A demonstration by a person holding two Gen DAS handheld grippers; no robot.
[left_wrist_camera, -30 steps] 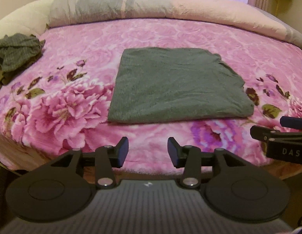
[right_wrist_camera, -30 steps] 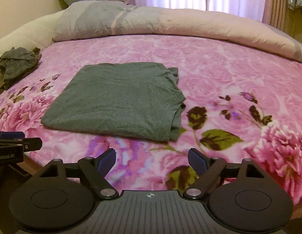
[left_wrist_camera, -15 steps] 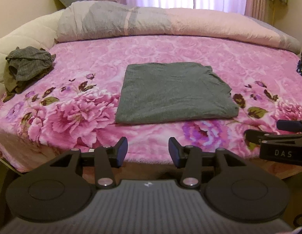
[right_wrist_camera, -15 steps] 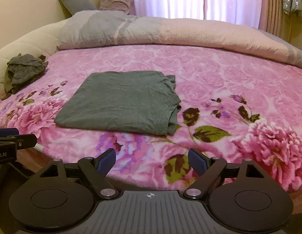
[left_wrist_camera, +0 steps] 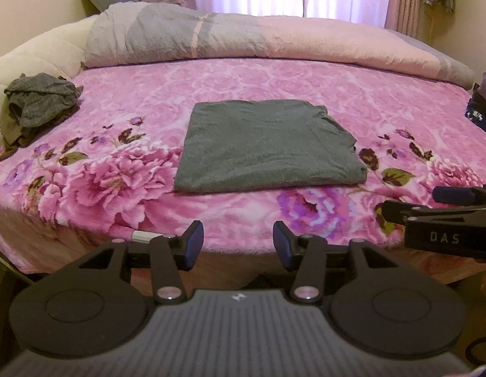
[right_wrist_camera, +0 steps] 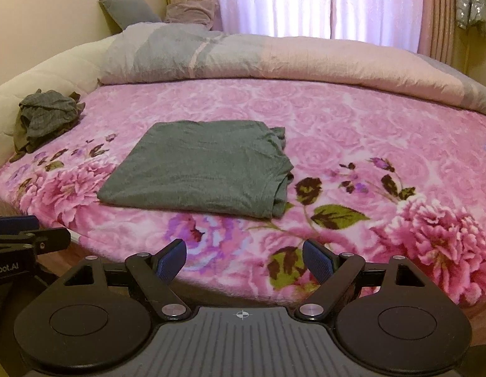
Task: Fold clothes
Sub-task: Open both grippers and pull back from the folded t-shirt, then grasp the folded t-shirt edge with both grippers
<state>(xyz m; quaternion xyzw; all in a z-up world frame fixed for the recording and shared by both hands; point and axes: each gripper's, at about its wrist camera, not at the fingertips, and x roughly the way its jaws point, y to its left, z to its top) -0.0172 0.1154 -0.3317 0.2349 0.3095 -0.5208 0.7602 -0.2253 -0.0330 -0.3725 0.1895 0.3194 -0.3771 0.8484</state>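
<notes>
A dark grey garment lies folded into a flat rectangle on the pink floral bedspread, near the front edge. Its layered edges show on the right side. My left gripper hangs open and empty just off the bed's front edge, short of the garment. My right gripper is likewise open and empty over the front edge, below the garment's right corner. Each gripper shows at the side of the other's view.
A crumpled grey and olive pile of clothes sits at the bed's left edge. A rolled pink and grey duvet runs along the back. Dark folded items lie at the far right. Curtains hang behind.
Both grippers have drawn back from the bed and risen slightly, so the folded garment looks smaller and farther away. Both stay open and empty.
</notes>
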